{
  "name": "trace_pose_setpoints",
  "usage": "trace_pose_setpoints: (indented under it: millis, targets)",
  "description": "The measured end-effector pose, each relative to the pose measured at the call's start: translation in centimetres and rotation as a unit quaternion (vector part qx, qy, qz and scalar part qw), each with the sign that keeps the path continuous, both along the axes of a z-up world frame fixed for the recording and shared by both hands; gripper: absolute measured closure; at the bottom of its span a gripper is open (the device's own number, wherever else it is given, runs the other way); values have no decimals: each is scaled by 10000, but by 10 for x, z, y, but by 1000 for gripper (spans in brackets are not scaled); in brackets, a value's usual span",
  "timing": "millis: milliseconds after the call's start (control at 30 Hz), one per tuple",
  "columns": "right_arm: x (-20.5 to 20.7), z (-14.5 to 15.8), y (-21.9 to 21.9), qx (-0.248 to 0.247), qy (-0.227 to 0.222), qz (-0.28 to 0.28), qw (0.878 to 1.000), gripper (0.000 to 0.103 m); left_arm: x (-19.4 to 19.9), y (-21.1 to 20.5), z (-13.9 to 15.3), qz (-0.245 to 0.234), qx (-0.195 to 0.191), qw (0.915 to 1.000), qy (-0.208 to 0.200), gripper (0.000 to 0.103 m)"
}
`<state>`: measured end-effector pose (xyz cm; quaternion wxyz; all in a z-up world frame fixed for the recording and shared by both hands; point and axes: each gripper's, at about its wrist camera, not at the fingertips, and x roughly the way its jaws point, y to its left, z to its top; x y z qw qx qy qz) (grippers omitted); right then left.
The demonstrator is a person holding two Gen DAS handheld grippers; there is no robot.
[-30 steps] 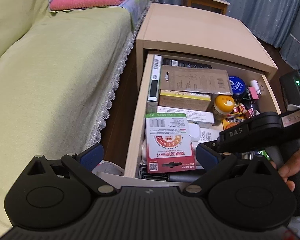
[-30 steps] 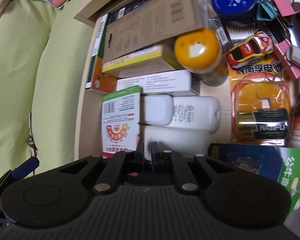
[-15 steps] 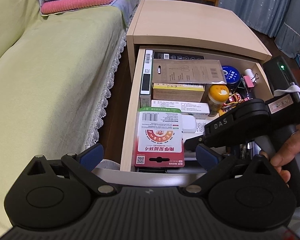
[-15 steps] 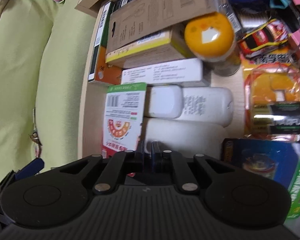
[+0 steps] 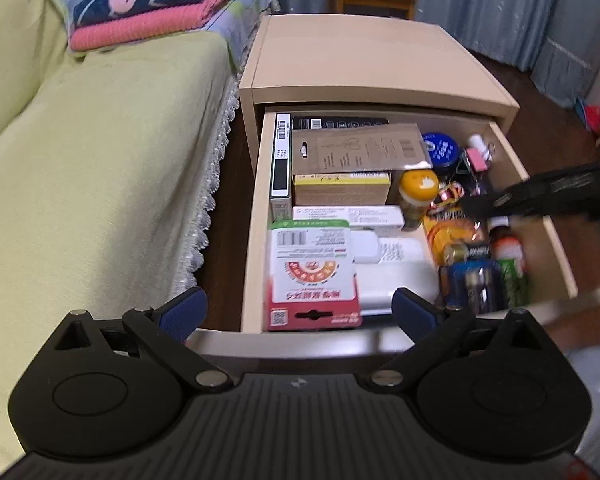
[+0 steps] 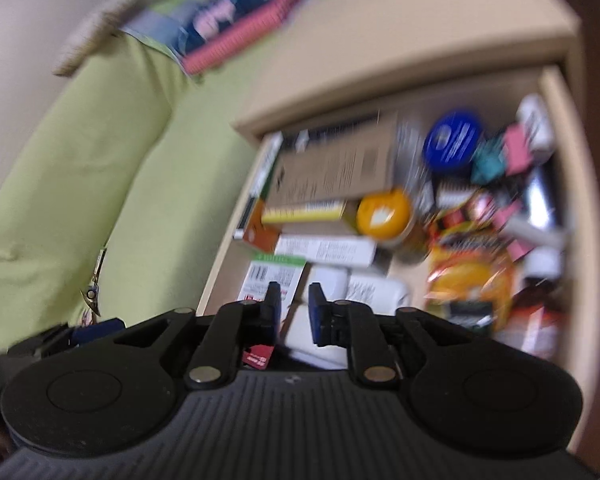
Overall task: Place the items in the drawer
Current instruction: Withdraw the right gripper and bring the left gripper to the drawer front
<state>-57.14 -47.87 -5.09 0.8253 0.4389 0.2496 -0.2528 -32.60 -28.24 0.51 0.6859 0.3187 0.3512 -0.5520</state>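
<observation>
Right gripper [image 6: 292, 312], blurred, hovered with a narrow gap between its blue pads, grasping nothing, above the near end of the open pale wooden drawer [image 5: 256, 216]. Left gripper [image 5: 300, 308] was spread wide, empty. The red-and-white carded pack [image 5: 313, 272] lay in the drawer's near-left corner.

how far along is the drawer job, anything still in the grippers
Mostly done. The red-and-white carded pack lies flat in the open wooden drawer among boxes and bottles. The right gripper is slightly open and holds nothing; the left gripper is wide open, empty. Left: the drawer is not yet closed.
</observation>
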Motion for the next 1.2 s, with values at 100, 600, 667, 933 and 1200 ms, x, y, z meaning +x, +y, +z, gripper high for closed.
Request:
trace_pose_setpoints:
  millis: [100, 600, 667, 933, 1200]
  targets:
    - [-30, 16, 14, -608, 99, -37, 9981, 74, -3, 8, -1, -260, 103, 9993, -230, 4]
    - [-159, 44, 65, -1623, 1249, 293, 9784, 36, 14, 39, -22, -721, 180, 9963, -440, 4]
    - [-169, 36, 67, -1572, 1305, 362, 9782, 36, 20, 40, -28, -676, 196, 9968, -387, 4]
    - [-171, -4, 68, -1099, 1217, 763, 9835, 38, 37, 39, -45, -554, 26, 9985, 43, 4]
    - [-157, -17, 69, -1249, 1275, 1059, 9782, 52, 36, 32, -61, -692, -74, 9976, 67, 13]
